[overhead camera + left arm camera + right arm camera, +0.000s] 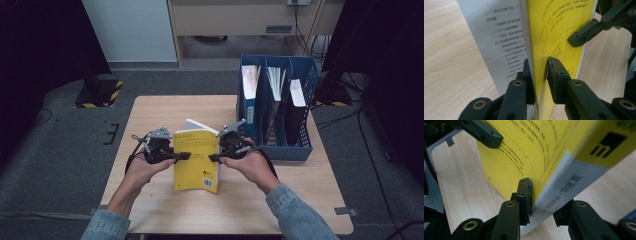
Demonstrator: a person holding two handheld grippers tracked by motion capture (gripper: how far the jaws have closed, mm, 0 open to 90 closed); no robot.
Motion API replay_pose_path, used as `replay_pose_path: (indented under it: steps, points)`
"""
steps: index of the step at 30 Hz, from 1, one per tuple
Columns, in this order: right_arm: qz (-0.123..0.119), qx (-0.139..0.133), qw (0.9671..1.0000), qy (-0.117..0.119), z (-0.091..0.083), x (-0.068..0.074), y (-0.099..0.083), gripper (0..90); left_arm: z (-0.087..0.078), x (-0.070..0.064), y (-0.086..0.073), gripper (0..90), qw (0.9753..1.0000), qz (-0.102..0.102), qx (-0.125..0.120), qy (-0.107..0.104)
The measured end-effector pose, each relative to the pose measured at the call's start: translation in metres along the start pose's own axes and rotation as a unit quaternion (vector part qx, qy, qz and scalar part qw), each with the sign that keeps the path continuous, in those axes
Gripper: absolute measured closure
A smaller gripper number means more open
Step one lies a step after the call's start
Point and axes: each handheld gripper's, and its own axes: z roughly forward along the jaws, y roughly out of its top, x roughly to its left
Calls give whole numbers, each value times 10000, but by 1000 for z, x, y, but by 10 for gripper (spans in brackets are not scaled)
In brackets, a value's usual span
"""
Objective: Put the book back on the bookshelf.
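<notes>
Book-handling sits at mid-carry: the yellow book (pixel 196 161) stands tilted above the wooden table (pixel 150 115), pinched from both sides. The left gripper (pixel 181 156) clamps its open edge — cover and pages between the jaws — and the right gripper (pixel 214 158) clamps the spine edge. Next, judging by the blue file rack (pixel 300 142) just beside it, comes a level lift and rightward swing into a slot.
</notes>
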Motion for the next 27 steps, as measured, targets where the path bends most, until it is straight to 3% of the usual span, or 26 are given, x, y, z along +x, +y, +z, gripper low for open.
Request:
replay_pose_path:
  steps: [16, 27]
  points:
    - [-66, -12, 9999, -104, -2, 0, 4, 724, -8, 5, 3, 749, 9997, -43, -164, 197]
    - [-237, -83, 9984, -499, -3, 2, 13, 729, -7, 8, 11, 758, 9988, -14, -211, 439]
